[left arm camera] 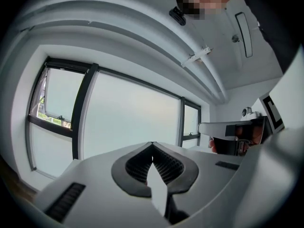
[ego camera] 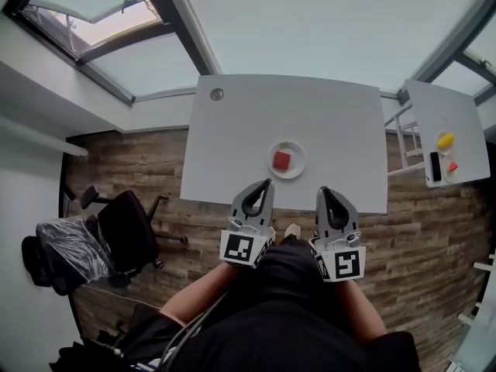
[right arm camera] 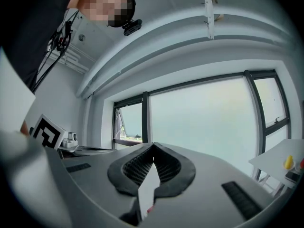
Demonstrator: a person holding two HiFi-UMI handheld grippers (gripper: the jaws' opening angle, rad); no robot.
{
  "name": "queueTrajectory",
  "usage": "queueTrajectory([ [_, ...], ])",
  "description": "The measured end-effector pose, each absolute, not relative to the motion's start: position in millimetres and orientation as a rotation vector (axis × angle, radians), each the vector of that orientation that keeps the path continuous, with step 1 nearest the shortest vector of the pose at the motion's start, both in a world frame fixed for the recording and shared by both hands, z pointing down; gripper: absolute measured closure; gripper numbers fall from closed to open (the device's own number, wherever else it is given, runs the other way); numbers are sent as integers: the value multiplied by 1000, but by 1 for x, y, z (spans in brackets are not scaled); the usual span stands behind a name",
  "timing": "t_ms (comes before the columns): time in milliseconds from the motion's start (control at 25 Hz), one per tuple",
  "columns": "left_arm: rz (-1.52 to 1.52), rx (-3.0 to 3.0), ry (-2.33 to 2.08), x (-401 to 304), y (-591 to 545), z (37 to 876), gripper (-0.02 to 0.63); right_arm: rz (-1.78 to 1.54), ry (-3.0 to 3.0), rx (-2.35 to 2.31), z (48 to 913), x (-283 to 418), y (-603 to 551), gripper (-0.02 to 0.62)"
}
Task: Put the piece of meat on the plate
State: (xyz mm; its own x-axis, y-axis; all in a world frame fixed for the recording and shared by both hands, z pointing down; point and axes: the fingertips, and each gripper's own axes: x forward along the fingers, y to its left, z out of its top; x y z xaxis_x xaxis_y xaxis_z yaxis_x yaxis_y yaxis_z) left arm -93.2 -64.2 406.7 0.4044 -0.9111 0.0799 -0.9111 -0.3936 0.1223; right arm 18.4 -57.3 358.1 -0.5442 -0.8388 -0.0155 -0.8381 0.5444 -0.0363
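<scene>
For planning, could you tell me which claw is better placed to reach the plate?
Left, probably: in the head view the left claw lies nearer the plate holding the meat than the right claw. Both are shut.

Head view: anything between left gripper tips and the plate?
Nothing. In the head view only bare table shows between the left gripper and the plate.

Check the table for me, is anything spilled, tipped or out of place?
Nothing stands out. The piece of meat lies flat inside the plate, the plate rests on the table, and no spill shows around it. The left gripper and right gripper are shut, holding nothing.
</scene>
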Motion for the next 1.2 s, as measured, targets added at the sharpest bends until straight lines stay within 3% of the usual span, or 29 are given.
queueTrajectory([
  [360, -3, 2512, -1668, -99, -63, 402, 601, 130, 2817, -1439, 352, -2, -50, 589],
  [1200, 31, 2458, -1637, -92, -64, 415, 601, 120, 2786, -1385, 348, 0, -49, 591],
])
